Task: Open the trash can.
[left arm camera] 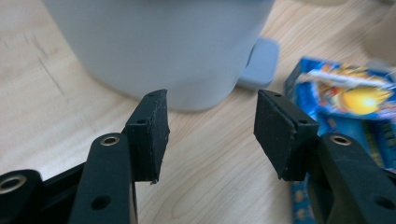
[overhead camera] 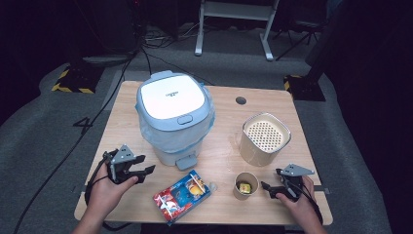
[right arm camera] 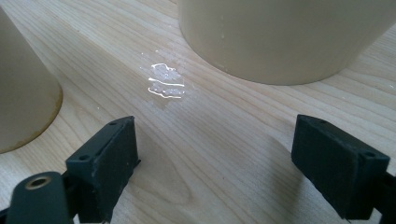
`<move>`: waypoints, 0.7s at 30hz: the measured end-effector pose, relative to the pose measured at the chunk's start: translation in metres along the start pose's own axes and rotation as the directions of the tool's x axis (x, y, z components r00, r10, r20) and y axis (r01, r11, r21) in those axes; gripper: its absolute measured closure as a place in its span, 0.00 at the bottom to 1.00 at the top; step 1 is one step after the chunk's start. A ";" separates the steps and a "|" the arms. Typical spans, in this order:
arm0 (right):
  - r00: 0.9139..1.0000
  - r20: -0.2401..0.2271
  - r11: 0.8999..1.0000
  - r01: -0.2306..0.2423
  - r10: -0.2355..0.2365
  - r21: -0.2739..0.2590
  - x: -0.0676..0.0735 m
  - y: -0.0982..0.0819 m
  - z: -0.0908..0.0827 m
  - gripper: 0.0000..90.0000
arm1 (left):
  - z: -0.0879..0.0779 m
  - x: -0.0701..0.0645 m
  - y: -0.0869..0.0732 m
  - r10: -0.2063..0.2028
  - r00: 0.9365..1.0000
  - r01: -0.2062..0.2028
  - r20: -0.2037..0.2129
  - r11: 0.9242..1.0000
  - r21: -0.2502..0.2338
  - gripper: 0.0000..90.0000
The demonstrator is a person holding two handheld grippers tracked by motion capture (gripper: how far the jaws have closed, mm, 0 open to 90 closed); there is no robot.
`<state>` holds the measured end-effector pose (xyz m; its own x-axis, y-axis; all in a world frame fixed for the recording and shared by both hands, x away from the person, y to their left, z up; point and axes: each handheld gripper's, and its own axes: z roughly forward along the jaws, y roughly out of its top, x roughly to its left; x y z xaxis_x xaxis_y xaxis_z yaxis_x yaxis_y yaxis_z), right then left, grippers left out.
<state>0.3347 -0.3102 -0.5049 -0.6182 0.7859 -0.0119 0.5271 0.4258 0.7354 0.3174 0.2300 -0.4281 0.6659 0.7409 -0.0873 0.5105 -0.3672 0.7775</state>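
Up close, bin top cut off, box blurry, left tool half wide, empty, right tool wide, empty, cup cut off.

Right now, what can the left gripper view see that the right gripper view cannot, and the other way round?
The left gripper view has the grey bin with its pedal and the blue snack packet behind the open left gripper.

The right gripper view has the base of the cream container, the side of the paper cup and a shiny wet patch ahead of the open right gripper.

Both share the wooden table, and nothing sits between either pair of jaws.
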 end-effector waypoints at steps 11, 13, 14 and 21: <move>1.000 0.000 1.000 0.000 0.000 0.000 0.000 0.000 0.000 0.16 | -0.037 -0.011 0.048 0.002 0.999 0.002 0.032 0.990 -0.138 0.57; 1.000 0.000 1.000 0.000 0.000 0.000 0.000 0.000 0.000 0.16 | -0.040 -0.012 0.052 0.004 1.000 -0.001 0.023 0.989 -0.151 0.58; 1.000 0.000 1.000 0.000 0.000 0.000 0.000 0.000 0.000 0.16 | -0.044 -0.013 0.059 0.010 1.000 -0.006 0.025 0.987 -0.161 0.58; 1.000 0.000 1.000 0.000 0.000 0.000 0.000 0.000 0.000 0.16 | -0.054 -0.019 0.082 0.021 0.998 -0.007 0.063 0.978 -0.207 0.69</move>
<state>0.3347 -0.3102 -0.5049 -0.6185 0.7857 -0.0116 0.5272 0.4258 0.7354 0.3173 0.2161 -0.3285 0.7091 0.6964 -0.1102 0.3820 -0.2481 0.8902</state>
